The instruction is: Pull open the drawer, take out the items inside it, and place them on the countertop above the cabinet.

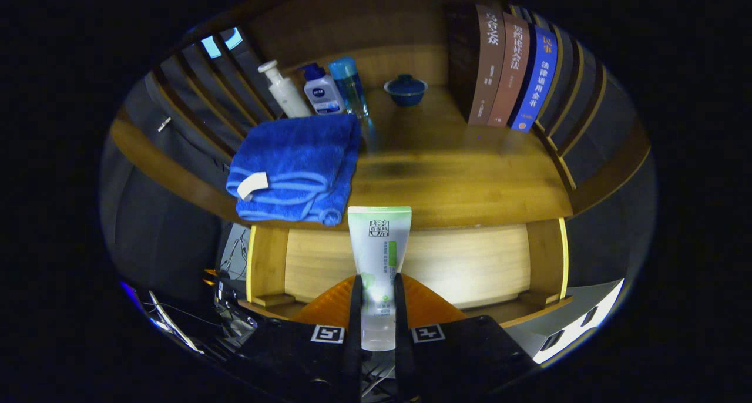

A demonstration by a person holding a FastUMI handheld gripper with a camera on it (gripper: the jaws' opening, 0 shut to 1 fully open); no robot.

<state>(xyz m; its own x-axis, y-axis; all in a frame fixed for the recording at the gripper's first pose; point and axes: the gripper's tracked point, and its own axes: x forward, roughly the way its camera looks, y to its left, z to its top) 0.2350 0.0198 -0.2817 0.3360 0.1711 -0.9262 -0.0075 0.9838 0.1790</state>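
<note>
Gripper view showed the claw [376,309] closed on a soft, light plastic tube [379,262], held by its lower half above the open drawer [470,262], just before the worktop [458,180]; squeezing harder would probably deform it.

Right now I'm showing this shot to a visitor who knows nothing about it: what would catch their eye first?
Most likely the tube held upright between the fingers of the gripper, above the open drawer. Next, the folded blue towel on the countertop just beyond, hanging slightly over its front edge. Behind it stand bottles, a small blue lidded bowl and books.
</note>
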